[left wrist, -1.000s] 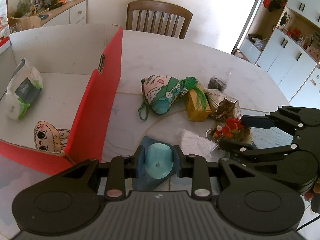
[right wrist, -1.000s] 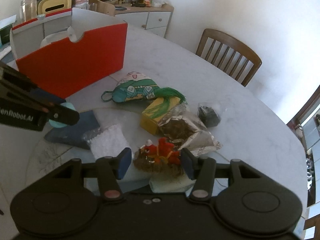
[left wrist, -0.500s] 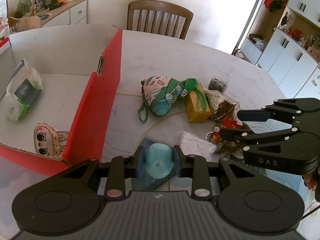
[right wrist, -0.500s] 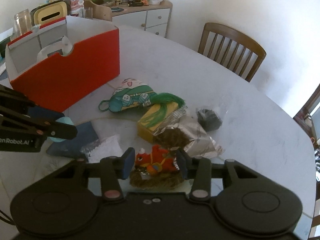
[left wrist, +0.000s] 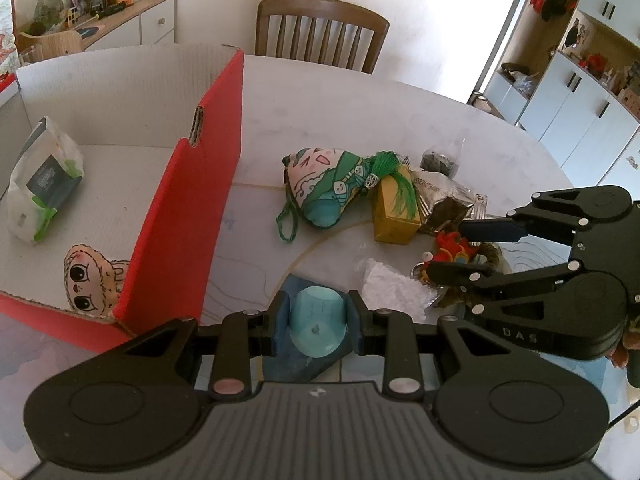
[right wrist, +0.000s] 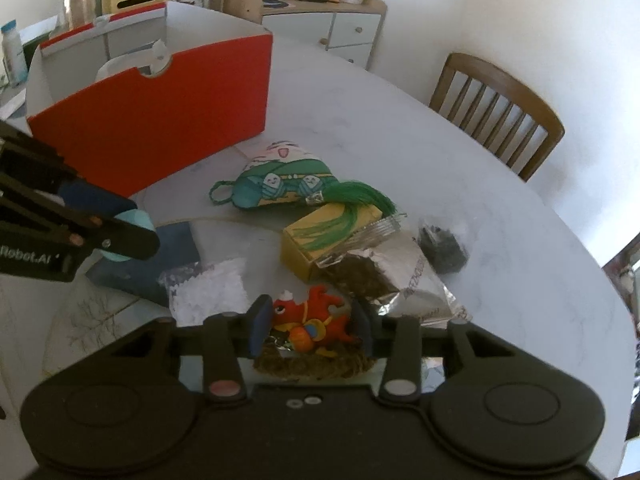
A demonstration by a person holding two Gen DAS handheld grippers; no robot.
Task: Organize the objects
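Observation:
A small light-blue cup (left wrist: 316,328) sits between my left gripper's (left wrist: 318,312) jaws, which are shut on it just right of the red cardboard box (left wrist: 176,220). The cup hangs above a dark blue pad (left wrist: 298,360). My right gripper (right wrist: 310,326) is closing on a red plush toy (right wrist: 316,312); both pads touch its sides. Under the toy lies a brown fibrous nest (right wrist: 312,364). From the left wrist view the right gripper (left wrist: 450,250) straddles the same toy (left wrist: 444,246) at the right.
On the marble table lie a cartoon pouch with green tassel (left wrist: 324,188), a yellow box (left wrist: 394,216), a foil bag (left wrist: 444,196), a white-granule bag (left wrist: 388,284) and a small black bag (left wrist: 440,158). The box holds a white-green packet (left wrist: 44,180) and a plush face (left wrist: 88,280). A chair (left wrist: 320,28) stands behind.
The right gripper's jaws have narrowed onto the red plush toy, and that gripper has rolled and shifted a little. The left gripper and its cup have stayed put.

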